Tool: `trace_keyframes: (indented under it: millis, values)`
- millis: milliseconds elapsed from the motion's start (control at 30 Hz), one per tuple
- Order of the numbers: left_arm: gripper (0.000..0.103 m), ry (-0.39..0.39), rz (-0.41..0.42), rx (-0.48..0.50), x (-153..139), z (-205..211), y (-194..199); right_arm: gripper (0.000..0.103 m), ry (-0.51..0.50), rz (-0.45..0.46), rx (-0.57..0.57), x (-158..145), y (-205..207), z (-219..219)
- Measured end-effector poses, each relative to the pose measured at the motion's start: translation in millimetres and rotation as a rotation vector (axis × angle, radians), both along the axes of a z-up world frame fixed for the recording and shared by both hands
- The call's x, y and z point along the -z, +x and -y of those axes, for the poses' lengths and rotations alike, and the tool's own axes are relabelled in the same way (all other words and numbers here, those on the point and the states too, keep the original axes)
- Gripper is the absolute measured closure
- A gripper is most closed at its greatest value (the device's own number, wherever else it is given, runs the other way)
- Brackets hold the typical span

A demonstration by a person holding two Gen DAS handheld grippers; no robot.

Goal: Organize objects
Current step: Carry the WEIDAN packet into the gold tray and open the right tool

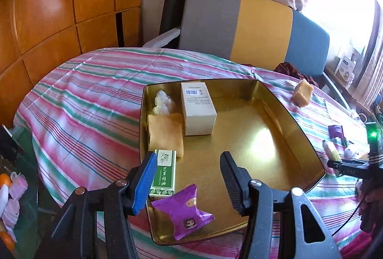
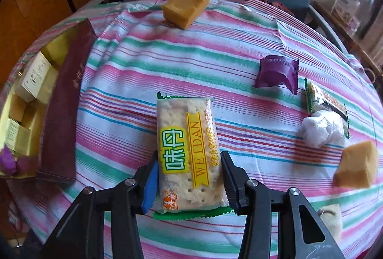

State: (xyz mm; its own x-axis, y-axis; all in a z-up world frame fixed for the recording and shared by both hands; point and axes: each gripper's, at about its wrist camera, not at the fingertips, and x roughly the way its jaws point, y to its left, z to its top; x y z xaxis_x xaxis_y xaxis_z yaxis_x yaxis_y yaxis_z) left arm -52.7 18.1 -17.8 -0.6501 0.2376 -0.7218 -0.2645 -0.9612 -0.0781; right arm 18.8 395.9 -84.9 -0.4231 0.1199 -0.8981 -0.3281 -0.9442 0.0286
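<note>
Two hand-held grippers work over a striped counter [image 2: 239,48]. Ahead of the left hand-held gripper [image 1: 189,182], whose jaws stand open and empty, lies a gold tray [image 1: 287,120] holding a white box [image 1: 198,110], a yellow sponge [image 1: 165,134], a green box [image 1: 164,173] and a purple packet [image 1: 184,211]. The right hand-held gripper [image 2: 189,182] is closed on a cracker packet [image 2: 186,151]; beyond it lie another sponge [image 2: 186,5] and a second purple packet [image 2: 277,74].
</note>
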Motion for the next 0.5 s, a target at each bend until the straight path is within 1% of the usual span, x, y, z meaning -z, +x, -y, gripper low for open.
trace_keyframes:
  millis: [133,267,367,500]
  values:
    - [0.048,0.011,0.012,-0.011,4,7,-1,0.055,-0.034,-0.051,0.013,-20,1,6]
    - [0.048,0.026,0.01,-0.03,2,14,-2,0.055,-0.056,-0.117,-0.016,-49,-3,22]
    - [0.048,0.06,0.013,-0.053,-1,24,-5,0.055,-0.081,-0.17,-0.069,-72,-11,45]
    - [0.048,0.108,0.0,-0.118,-11,45,-8,0.055,-0.1,-0.181,-0.188,-86,-33,94]
